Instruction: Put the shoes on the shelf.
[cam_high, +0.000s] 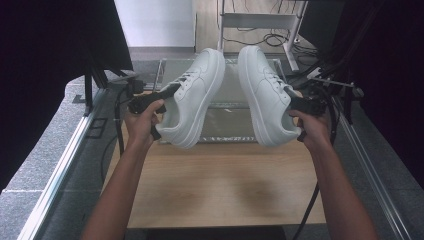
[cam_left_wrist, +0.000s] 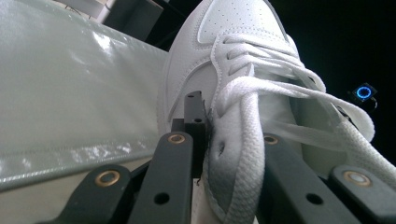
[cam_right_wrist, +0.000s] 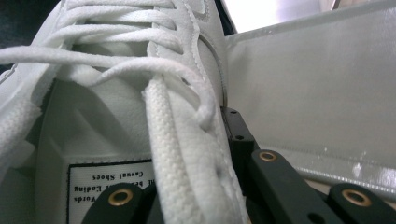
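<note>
Above the light wooden tabletop (cam_high: 215, 185), two white leather lace-up sneakers are held in the air, one by each hand-held black two-jaw tool. The left white sneaker (cam_high: 195, 97) is carried by the left tool (cam_high: 167, 92), which is gripped in the person's left hand (cam_high: 142, 120); the right white sneaker (cam_high: 262, 92) is carried by the right tool (cam_high: 295, 100), gripped in the right hand (cam_high: 315, 127). Both shoes are tilted with their toes pointing away from the person and their soles turned toward each other, a gap being left between them (they are near but apart).

In the left gripper view, the left tool (cam_left_wrist: 210, 135) is seen pinching the eyelet edge of the left sneaker (cam_left_wrist: 233, 56), one jaw lying outside the upper and the other inside under the flat white laces (cam_left_wrist: 247, 140). In the right gripper view, the right tool (cam_right_wrist: 196, 158) is likewise pressed onto the lace edge of the right sneaker (cam_right_wrist: 116, 107), with one jaw outside the upper; a white tongue label with black printing (cam_right_wrist: 109, 179) is visible inside the shoe.

Behind the shoes, a shallow box-like tray of glossy translucent plastic (cam_high: 225, 115) rests at the far end of the tabletop, and its pale wall (cam_left_wrist: 70, 93) is seen beside each shoe in both gripper views.
</note>
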